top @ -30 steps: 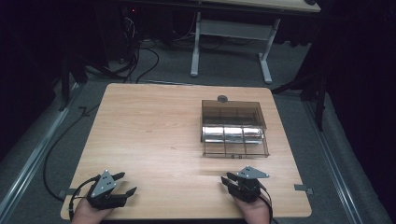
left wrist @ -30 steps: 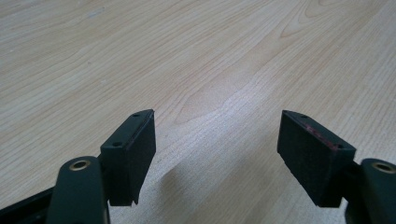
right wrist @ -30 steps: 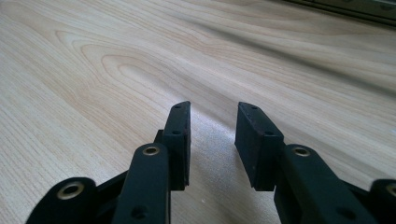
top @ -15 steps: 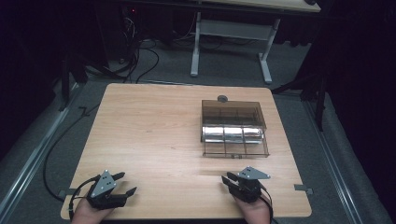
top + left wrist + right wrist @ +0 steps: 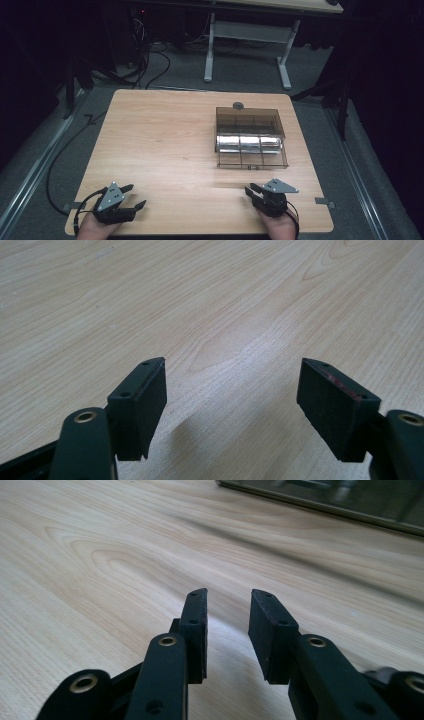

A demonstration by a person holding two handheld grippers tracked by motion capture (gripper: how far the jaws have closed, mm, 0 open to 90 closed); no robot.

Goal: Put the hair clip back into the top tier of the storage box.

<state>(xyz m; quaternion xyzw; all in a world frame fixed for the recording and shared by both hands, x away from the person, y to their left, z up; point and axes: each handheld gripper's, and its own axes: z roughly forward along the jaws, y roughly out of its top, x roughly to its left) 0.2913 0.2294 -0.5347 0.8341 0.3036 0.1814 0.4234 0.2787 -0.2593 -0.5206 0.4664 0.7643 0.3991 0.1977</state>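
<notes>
While both grippers rested at the bottom edge of the high view, the box (image 5: pixel 251 136), a smoke-tinted clear case with divided compartments, lay right of centre on the table (image 5: pixel 160 140). A shiny silver band crossed its middle row, and its long axis ran left to right across the frame. A small dark knob (image 5: pixel 238 105) sat on the table just above its upper edge. The box lay straight up-frame from the right gripper (image 5: pixel 256 193), near but apart; in the right gripper view its near rim (image 5: pixel 320 505) crossed the upper right. That gripper was the nearer one, and its jaws stood slightly parted with nothing between them. The left gripper (image 5: pixel 134 197), at the lower left, was well apart from the box, which lay up and to the right of it; in the left gripper view its jaws stood wide apart, empty, over bare wood (image 5: pixel 210 305). Judged from this layout, a short forward reach by the right hand would have met the box's long side.
</notes>
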